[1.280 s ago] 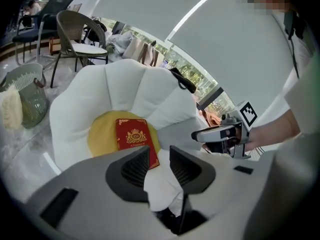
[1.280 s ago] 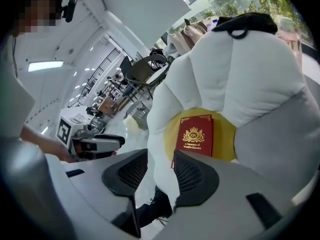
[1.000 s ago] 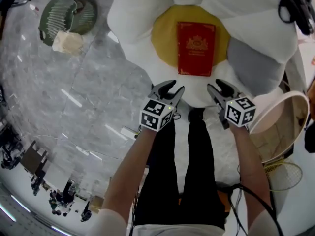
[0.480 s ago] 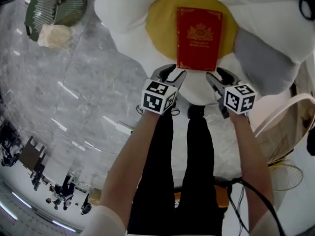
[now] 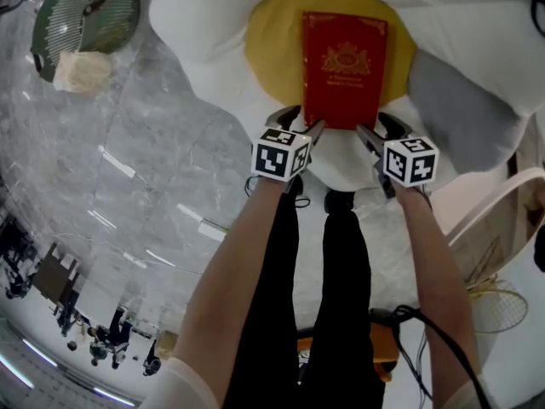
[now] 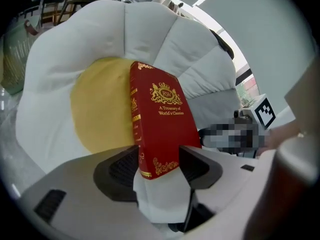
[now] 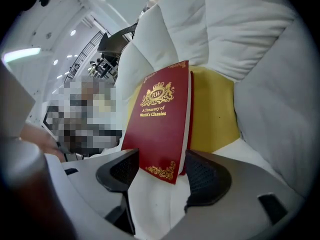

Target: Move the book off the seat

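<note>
A red book point(image 5: 343, 66) with gold print lies flat on the yellow centre of a white flower-shaped seat point(image 5: 213, 24). My left gripper point(image 5: 300, 123) is at the book's near left corner and my right gripper point(image 5: 380, 129) at its near right corner. In the left gripper view the book point(image 6: 159, 119) has its corner and spine between the jaws of the left gripper point(image 6: 157, 168), which have just been opening and stand wide. The right gripper view shows the book point(image 7: 160, 124) with its other near corner between the right gripper point(image 7: 162, 175) jaws, which have also just been opening. Neither pair presses on it.
A green basket point(image 5: 81, 15) and a beige cloth point(image 5: 81, 71) lie on the marble floor at the far left. A grey petal point(image 5: 460, 113) is right of the book. A round rimmed object point(image 5: 502, 220) and a racket point(image 5: 498, 309) are at the right. The person's legs stand below.
Both grippers have come down and forward to the book's near edge. Their jaws have widened and now straddle its two near corners.
</note>
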Available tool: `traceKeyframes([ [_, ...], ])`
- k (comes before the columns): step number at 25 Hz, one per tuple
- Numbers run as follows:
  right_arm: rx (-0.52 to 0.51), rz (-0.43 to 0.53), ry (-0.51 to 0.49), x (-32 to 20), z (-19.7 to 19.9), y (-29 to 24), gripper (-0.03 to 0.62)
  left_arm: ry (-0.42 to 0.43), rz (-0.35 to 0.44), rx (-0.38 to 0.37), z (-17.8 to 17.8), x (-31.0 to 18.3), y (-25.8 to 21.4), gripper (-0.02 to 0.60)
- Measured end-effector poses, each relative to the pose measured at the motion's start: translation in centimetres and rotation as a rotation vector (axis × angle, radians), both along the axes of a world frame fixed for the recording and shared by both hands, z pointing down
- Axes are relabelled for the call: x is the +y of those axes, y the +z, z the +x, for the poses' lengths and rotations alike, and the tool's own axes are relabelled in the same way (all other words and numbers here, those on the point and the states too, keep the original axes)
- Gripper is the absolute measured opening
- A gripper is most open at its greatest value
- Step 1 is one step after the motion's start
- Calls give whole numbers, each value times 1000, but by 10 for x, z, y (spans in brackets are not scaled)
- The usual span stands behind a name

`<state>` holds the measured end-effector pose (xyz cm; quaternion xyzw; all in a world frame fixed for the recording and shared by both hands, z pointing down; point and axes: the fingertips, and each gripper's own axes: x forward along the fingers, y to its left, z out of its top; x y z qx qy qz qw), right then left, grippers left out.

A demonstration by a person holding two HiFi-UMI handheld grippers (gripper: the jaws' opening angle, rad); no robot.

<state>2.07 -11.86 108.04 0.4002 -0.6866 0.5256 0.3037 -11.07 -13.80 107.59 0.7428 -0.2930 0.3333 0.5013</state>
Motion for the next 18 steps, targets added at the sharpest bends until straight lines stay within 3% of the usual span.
traceKeyframes([
  [7, -14, -34, -8, 4, -10, 24, 298, 28, -29, -23, 7, 5, 25, 258],
  [12, 6, -30, 66, 3, -11, 34, 296, 44, -43, -19, 7, 7, 36, 258],
  [18, 31, -23, 81, 2, -12, 26, 291, 69, -14, -20, 5, 5, 27, 245],
])
